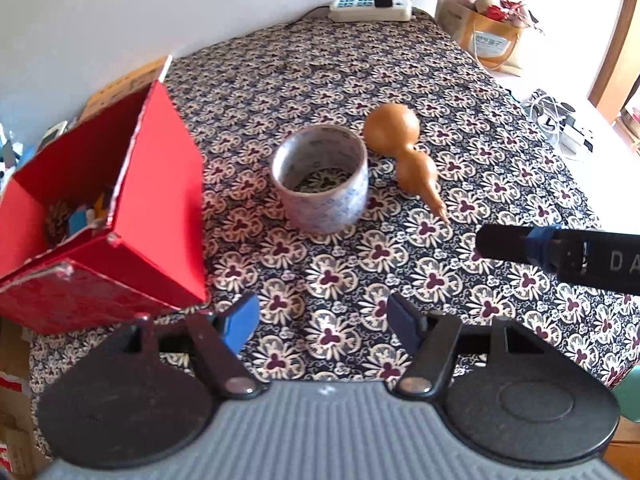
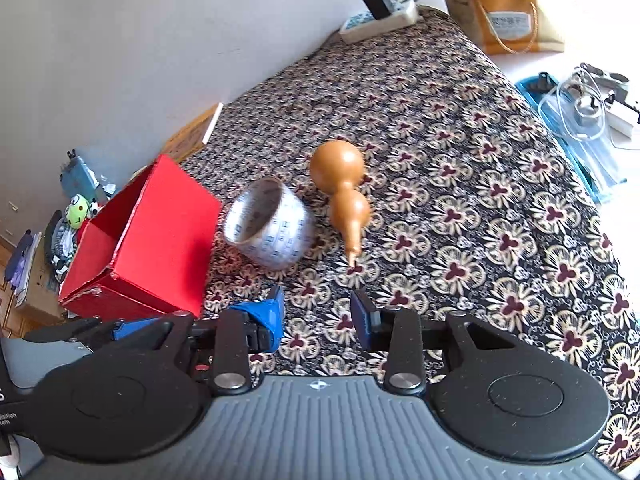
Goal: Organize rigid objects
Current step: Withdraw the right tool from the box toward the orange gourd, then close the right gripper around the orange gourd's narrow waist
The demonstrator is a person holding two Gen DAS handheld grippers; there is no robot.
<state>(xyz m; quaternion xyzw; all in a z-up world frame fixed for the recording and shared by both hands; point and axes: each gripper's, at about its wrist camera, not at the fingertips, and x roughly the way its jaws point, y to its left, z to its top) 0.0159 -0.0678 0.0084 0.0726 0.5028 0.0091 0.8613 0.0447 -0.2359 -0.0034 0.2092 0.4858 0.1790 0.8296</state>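
Tape roll (image 1: pixel 320 178) sits straight ahead of the left tongs (image 1: pixel 323 326), standing on its flat side on the patterned cloth (image 1: pixel 400 60), a clear stretch of cloth between it and the blue pads. Those left tongs are wide apart and carry nothing. Just right of the roll lies the gourd (image 1: pixel 404 152), on its side, big bulb away, thin stem pointing back toward the right tongs; roll and gourd are close together, whether touching I cannot tell. Off to the left of the left tongs stands the red box (image 1: pixel 160 208), open at the top, with small things inside that are too blurred to name. Its near corner comes right up beside the left pad.

From the right wrist view, the right tongs (image 2: pixel 318 318) are parted too, with nothing between them. The gourd's stem tip lies just ahead of them, the tape roll ahead and to the left, the red box further left again. To the right of both tongs the cloth is bare out to its edge. A power strip (image 1: pixel 370 6) lies at the far edge, and a paper bag (image 2: pixel 506 20) sits beyond the far right corner.
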